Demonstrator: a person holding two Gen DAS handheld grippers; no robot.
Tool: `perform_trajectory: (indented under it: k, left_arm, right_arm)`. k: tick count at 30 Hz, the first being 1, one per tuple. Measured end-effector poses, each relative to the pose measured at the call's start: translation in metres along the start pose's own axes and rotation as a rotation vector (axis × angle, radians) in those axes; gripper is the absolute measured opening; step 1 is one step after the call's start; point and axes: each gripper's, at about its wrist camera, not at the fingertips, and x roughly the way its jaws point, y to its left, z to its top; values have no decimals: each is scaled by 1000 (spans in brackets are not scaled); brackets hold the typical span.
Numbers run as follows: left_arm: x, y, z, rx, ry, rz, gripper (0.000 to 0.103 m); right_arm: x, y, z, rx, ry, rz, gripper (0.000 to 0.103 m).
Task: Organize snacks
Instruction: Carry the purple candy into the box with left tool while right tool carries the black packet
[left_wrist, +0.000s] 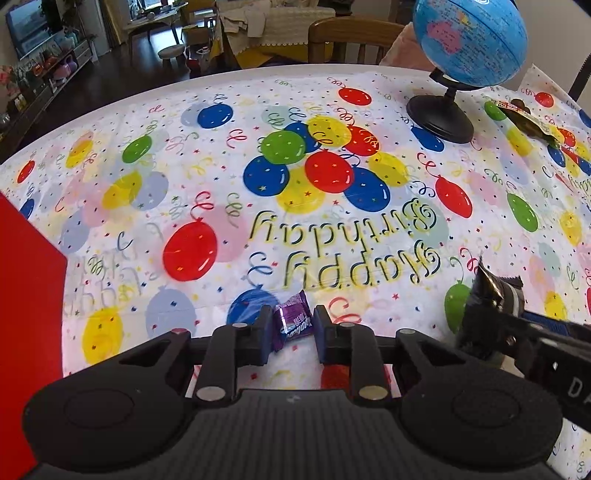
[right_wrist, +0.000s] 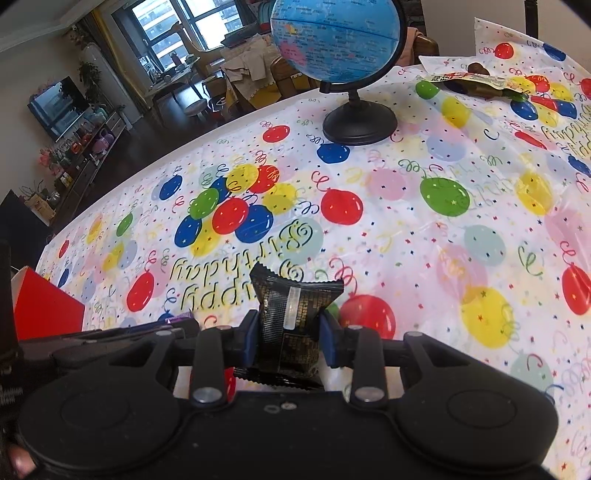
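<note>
Two grippers over our balloon-print tablecloth (left_wrist: 155, 122), each with a wrapped snack between its fingers.

We see the cloth covering the whole table, with a blue globe (left_wrist: 469, 40) on its black stand at the far side and a red box (left_wrist: 29, 295) at the left edge. A dark snack packet (right_wrist: 476, 83) lies flat beyond the globe. Our right gripper (right_wrist: 290, 328) tilts steeply downward, its jaws pinching a black snack packet (right_wrist: 291, 314) that stands upright above the cloth. Our left gripper (left_wrist: 291, 328), just beside it and angled down likewise, has its jaws closed in on a small purple candy (left_wrist: 291, 321), the pads touching the wrapper's sides, low over the cloth.
</note>
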Motion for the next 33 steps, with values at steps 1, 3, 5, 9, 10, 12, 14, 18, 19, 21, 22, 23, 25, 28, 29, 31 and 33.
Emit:
perform_trajectory:
  k: [1,3,5,9,10,12,14,18,19,21,22,23,25,28,29,31,33]
  left_arm:
    - [-3,2,-1,-3,-2,-2,22]
    - [-9,5,-3,-7,-6,-5,22]
    - [-17,9,-5,-16,-9,-6,22]
    - [-38,17,-10,-33,-16,-19,22]
    - [-43,19,-11,-34,-18,-17,22]
    - [-55,23,-15,-41,-23,-22,22]
    - [-67,27,-18,-47,-34,-24,22]
    - [-92,37,-26,-61,-60,-38,22]
    - [-98,40,-28,-65,-65,-41,22]
    - [-110,46,-31,-69,-76,-51,22]
    - [-116,50,-33,-71,-80,-58,22]
    - [-123,53,-35,-73,-87,-62,22]
    - [-137,60,-39,-74,-104,-68,22]
    - [-157,72,-45,-80,-129,-74,22]
    - [-163,77,-46,-83,-138,-76,22]
    - [-175,87,-50,-90,-155,-73,22]
    - [-184,99,-54,-102,-166,-70,22]
  right_arm:
    - [0,0,0,1,0,1,30]
    - [-6,1,-5,3,-1,2,30]
    - [-13,3,-11,4,-2,1,30]
    - [-29,8,-19,-3,-15,6,30]
    - [-34,9,-20,-4,-19,9,30]
    - [-44,13,-23,-10,-28,12,30]
    - [-53,19,-25,-18,-37,17,30]
    - [-72,32,-31,-37,-54,20,30]
    - [-76,36,-33,-42,-58,21,30]
    - [-86,45,-36,-51,-68,23,30]
    - [-90,49,-38,-55,-73,25,30]
    - [-95,54,-39,-59,-79,29,30]
    - [-103,64,-42,-67,-92,38,30]
    - [-116,80,-47,-81,-111,54,30]
    - [-119,86,-49,-88,-117,59,29]
    - [-125,97,-51,-101,-128,68,30]
    - [-131,110,-54,-113,-137,79,30]
